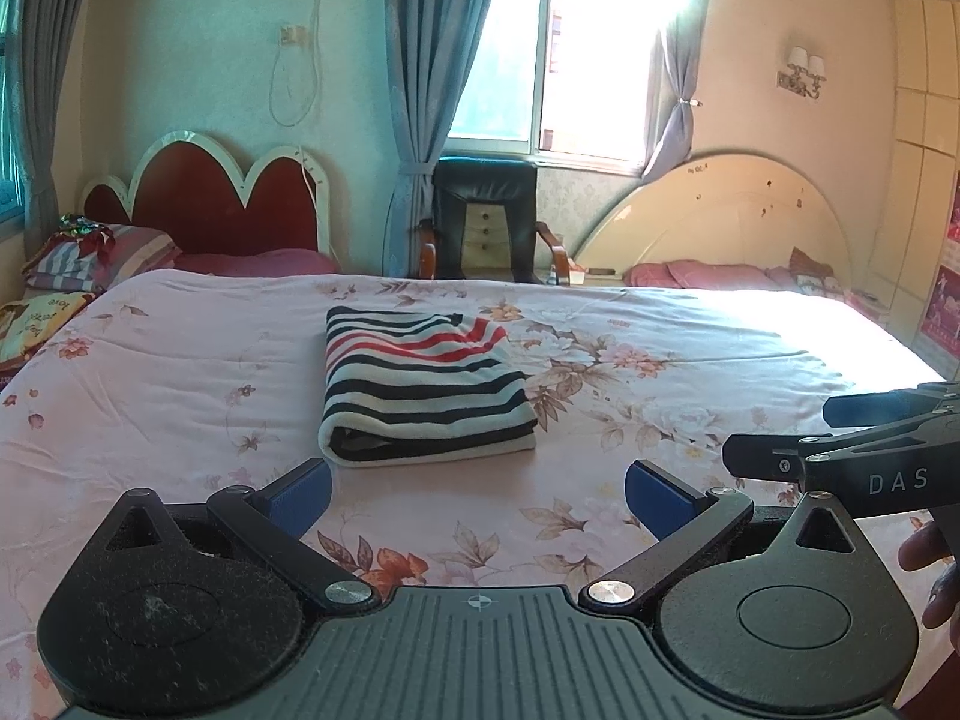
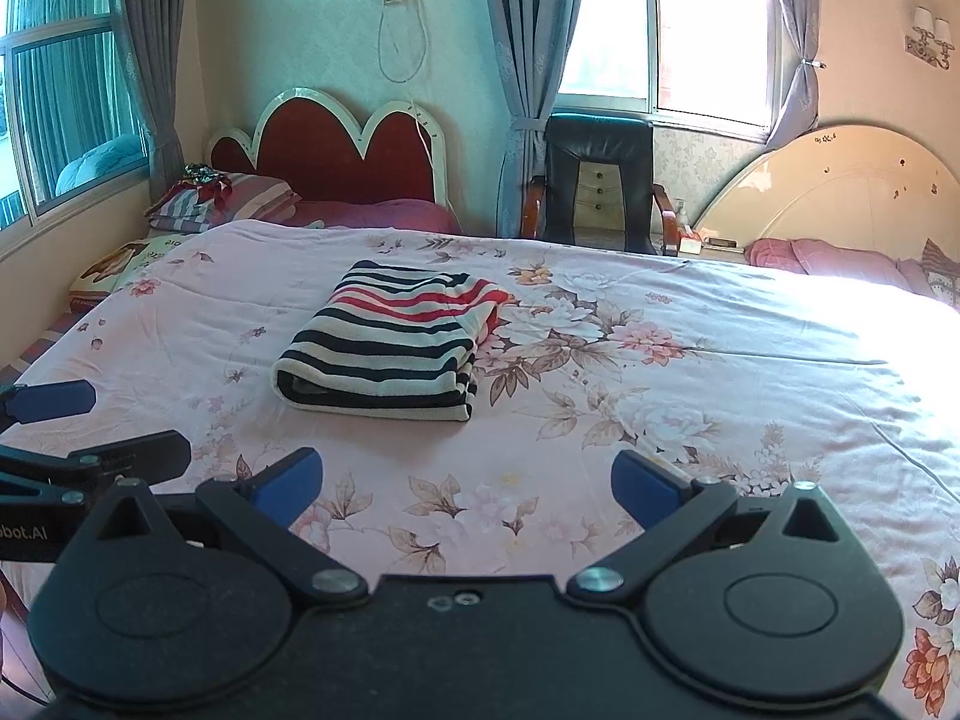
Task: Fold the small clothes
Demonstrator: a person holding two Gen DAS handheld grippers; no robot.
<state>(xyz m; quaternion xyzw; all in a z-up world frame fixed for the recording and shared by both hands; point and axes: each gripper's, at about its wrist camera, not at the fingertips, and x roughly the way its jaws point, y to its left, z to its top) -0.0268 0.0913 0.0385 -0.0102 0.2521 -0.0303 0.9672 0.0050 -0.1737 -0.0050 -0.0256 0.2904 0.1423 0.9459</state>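
Both grippers hang above the floral bedspread (image 1: 180, 372) with nothing between their blue pads. Left gripper (image 1: 478, 489): jaws spread wide, empty. Right gripper (image 2: 467, 480): jaws likewise spread wide, empty; in the left wrist view it enters from the right edge, with part of a hand (image 1: 933, 570) behind it. Just beyond the fingertips, clear of both pairs of jaws, lies the striped garment (image 1: 420, 384), folded into a compact rectangle, its rounded fold edge facing the grippers. It sits ahead of the left gripper and ahead-left of the right gripper. Farther back: a black armchair (image 1: 485, 210) under the window (image 1: 564, 60), with a headboard on either side.
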